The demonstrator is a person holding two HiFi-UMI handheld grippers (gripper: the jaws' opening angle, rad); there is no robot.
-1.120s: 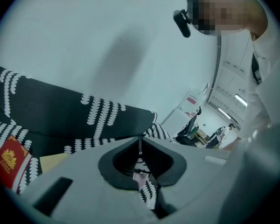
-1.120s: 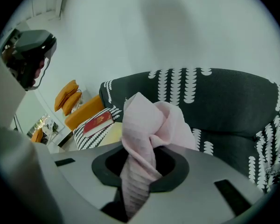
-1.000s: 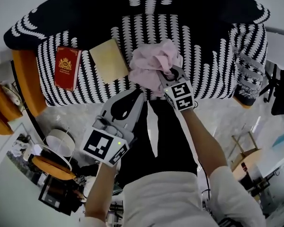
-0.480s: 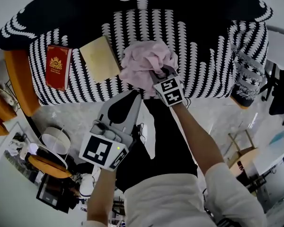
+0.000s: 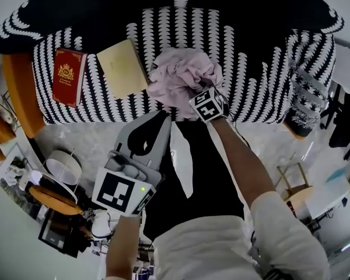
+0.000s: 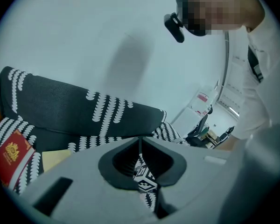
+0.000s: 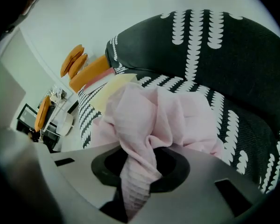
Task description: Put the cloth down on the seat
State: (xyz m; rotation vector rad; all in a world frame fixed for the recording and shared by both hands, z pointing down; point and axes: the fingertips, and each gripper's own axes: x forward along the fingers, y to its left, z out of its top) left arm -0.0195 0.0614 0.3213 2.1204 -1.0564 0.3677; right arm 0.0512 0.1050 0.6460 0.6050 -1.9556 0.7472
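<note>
Seat [image 5: 251,89] under cloth [image 5: 178,74], pinched in just-opening jaws of right gripper [image 5: 196,92]; left gripper [image 5: 162,121] clenched.

Nothing here is actually readable tbh. The red book [image 5: 68,84] at the left end of the seat [image 5: 251,98] has a gold crest, but its lettering is too small. The left marker cube [image 5: 122,192] and right marker cube [image 5: 209,105] just show black-and-white squares, no letters.
</note>
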